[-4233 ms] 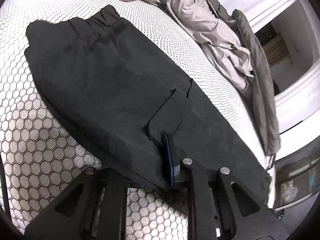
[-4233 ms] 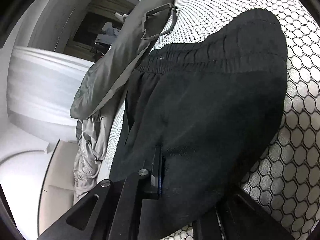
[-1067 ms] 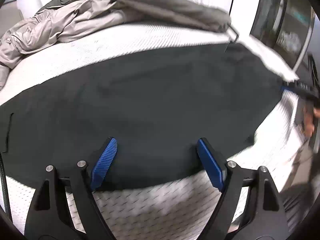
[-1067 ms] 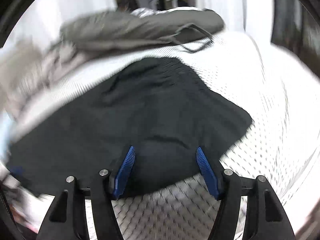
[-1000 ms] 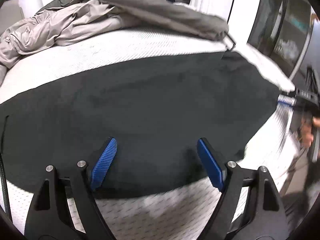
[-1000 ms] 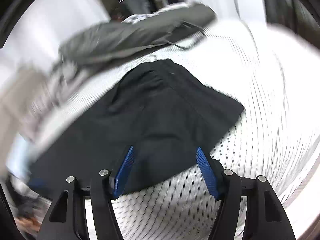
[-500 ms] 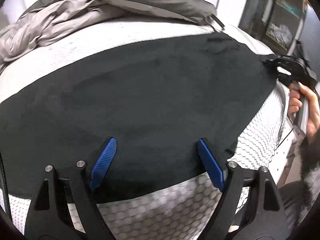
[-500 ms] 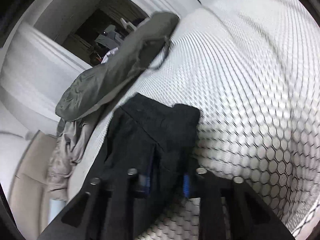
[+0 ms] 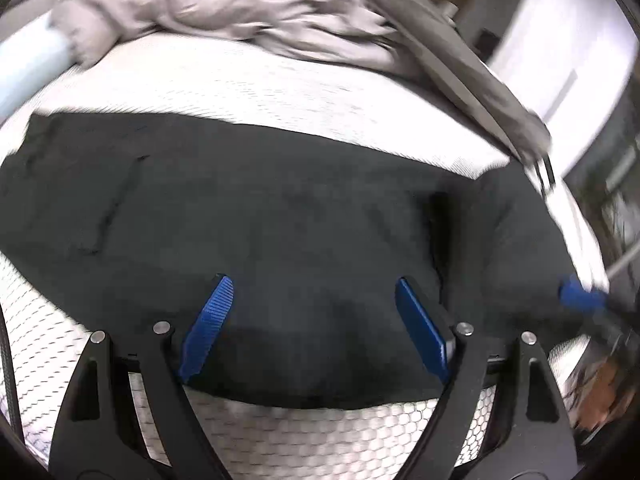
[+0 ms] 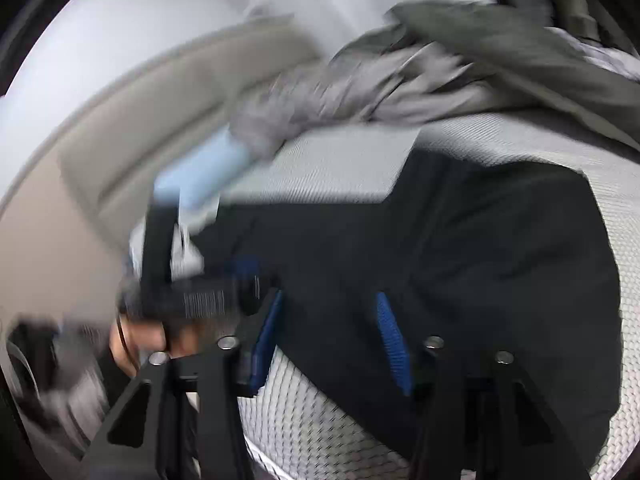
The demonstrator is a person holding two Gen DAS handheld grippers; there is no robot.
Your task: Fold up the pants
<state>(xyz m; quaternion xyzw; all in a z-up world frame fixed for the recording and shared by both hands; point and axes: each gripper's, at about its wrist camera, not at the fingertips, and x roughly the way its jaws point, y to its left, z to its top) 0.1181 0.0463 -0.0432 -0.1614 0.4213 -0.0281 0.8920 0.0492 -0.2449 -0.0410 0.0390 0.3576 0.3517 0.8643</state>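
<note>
1. Hovering over the near edge of the pants (image 9: 280, 220), the left tongs (image 9: 312, 320) stand wide with nothing between the pads; dark cloth lies flat under and beyond them, apparently untouched.
2. Just right of these, the right tongs (image 10: 328, 340) are about half open, their jaws having just been opening. In their own view, black cloth shows between the blue pads, but the pads do not seem to press on it; blur leaves that uncertain.
3. Spread on the honeycomb mattress (image 9: 320, 436), the pants run left to right in the left view, with a flap turned over toward the right end, near the blurred blue tip of the right tongs there.
4. Soft, light and limp by the look of it, the cloth should drape and slide. I judge an edge or corner, pinched through all layers, the best hold.
5. Farther back lie a grey rumpled quilt (image 9: 248, 8) and a pale blue roll (image 10: 204, 172), both clear of the pants.
</note>
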